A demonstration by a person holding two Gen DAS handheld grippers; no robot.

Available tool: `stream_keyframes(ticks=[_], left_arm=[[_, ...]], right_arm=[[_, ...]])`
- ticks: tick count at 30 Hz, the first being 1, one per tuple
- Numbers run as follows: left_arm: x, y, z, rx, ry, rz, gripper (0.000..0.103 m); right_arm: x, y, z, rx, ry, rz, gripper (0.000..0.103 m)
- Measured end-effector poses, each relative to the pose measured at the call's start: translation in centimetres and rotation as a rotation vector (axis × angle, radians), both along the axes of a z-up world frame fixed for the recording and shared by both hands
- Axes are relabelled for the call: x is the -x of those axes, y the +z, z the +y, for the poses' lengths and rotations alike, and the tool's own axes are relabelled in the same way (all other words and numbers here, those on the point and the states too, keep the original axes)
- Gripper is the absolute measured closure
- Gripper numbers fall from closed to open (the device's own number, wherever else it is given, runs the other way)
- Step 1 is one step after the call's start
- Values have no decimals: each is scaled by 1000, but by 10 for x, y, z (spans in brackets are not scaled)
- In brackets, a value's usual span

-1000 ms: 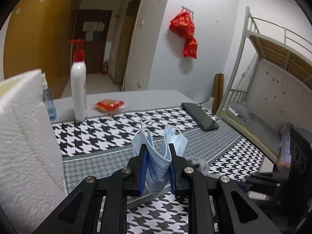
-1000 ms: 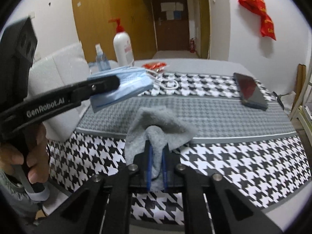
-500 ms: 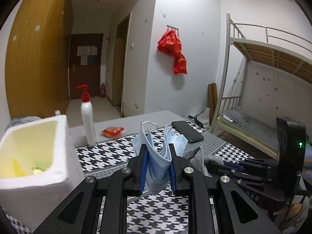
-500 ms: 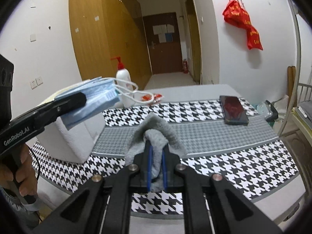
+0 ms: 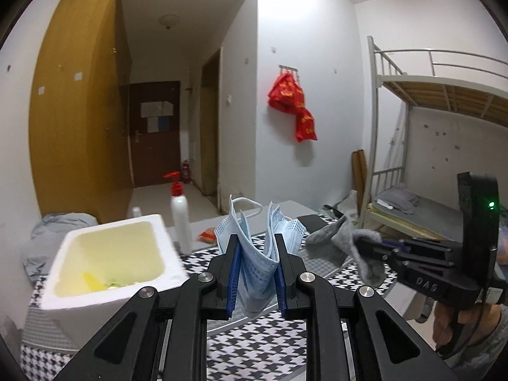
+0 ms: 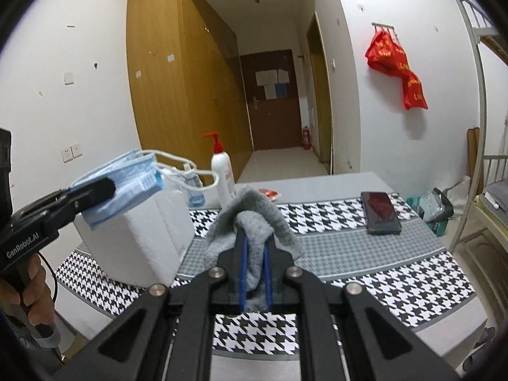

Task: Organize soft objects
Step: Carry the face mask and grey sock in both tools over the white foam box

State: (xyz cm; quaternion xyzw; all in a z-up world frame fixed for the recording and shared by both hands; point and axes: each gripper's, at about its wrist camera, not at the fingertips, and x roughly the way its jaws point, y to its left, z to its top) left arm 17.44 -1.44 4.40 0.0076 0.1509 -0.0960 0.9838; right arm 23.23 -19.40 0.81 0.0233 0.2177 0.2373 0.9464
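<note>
Surface (image 6: 397, 289), covered by a black-and-white houndstooth cloth with grey bands, carrying all standing objects. At its left end stands a white foam box (image 5: 108, 273) (open top, yellowish interior with small yellow and green scraps on its floor); in the right wrist view the same foam box (image 6: 136, 241) shows only its outer walls.

Left tool (image 5: 256, 268), raised above the surface to the right of the box, its two blue-padded fingers (image 5: 231, 273) clamped on a bundle of light-blue face masks (image 5: 258, 247). The masks stand upright between the fingers, fanning out above them, white ear loops at the top. From the right wrist view, the left tool (image 6: 95, 190) holds the face masks (image 6: 127, 184) in the air in front of the box's upper edge, ear loops trailing to the right.

Right tool (image 6: 254, 273), also held above the surface, closed on a grey sock (image 6: 254, 219) whose folds drape over both fingertips. In the left wrist view the right tool (image 5: 377, 247) enters from the right with the grey sock (image 5: 339, 244) hanging from its tip, near the masks but apart from them.

Behind the box: a white pump bottle (image 6: 222, 174) with a red pump and a small clear blue bottle (image 6: 194, 195). A dark smartphone (image 6: 380, 212) lies flat towards the right, well apart from both tools. A small red packet (image 6: 270, 193) lies beyond the sock.
</note>
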Motion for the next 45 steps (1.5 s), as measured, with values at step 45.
stream_keyframes(ticks=[45], left_arm=[[65,6,137,55,394,-45,82]], right_arm=[[-3,43,128,-10,289,-132,91]])
